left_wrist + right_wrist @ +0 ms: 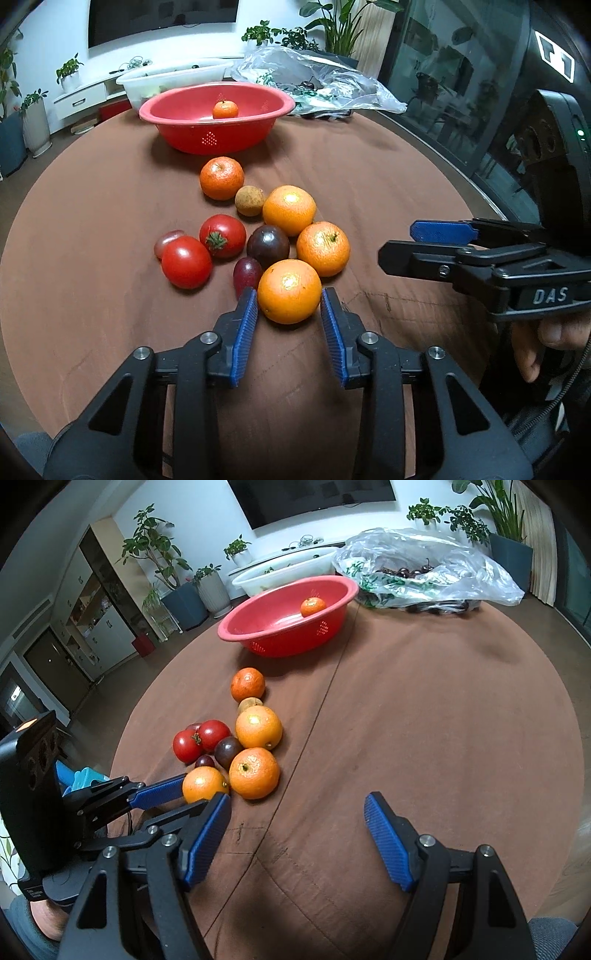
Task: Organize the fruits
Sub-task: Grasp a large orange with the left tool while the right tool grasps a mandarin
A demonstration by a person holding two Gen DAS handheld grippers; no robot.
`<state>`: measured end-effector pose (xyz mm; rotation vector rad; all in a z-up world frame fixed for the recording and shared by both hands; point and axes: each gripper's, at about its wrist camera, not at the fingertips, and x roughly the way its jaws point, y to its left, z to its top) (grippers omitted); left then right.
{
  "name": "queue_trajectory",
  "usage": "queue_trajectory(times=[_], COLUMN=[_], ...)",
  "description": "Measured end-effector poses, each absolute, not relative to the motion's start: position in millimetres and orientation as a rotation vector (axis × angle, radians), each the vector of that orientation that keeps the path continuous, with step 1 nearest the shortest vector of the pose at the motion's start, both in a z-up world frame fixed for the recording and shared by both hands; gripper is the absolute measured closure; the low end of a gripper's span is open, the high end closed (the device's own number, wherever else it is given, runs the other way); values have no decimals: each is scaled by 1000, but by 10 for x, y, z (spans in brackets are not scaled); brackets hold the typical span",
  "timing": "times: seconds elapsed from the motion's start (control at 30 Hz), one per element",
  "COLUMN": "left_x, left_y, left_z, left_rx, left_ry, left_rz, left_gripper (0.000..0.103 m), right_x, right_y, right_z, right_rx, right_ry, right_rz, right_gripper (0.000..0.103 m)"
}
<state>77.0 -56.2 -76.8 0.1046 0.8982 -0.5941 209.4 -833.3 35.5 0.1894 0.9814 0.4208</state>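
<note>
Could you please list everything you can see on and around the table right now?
oranges: five, orange, four in the cluster, one in the basin; nearest one between the left pads
tomatoes: two, red, cluster's left
dark round fruits: two, purple, cluster's middle
small brown fruit: one, tan, beside the far orange
basin: one, red, far side
plastic bag: one, clear, behind the basin
white tub: one, behind the basin
tablecloth: brown
left gripper: blue pads, around the nearest orange
right gripper: open, empty
</note>
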Motion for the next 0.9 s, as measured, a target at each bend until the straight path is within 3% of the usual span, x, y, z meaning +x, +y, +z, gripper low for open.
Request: queue_trajectory(times=[0.9], left_x=[652], left_y=[-334], left_z=[-737], left_rx=[137], left_ry=[935], left_rz=[-571], left_gripper=[69], right_x=[2318], right_y=[-7844], right_z=[203], right_rx=[1], right_ry=[1023], right_rz=[474], right_gripper=[30])
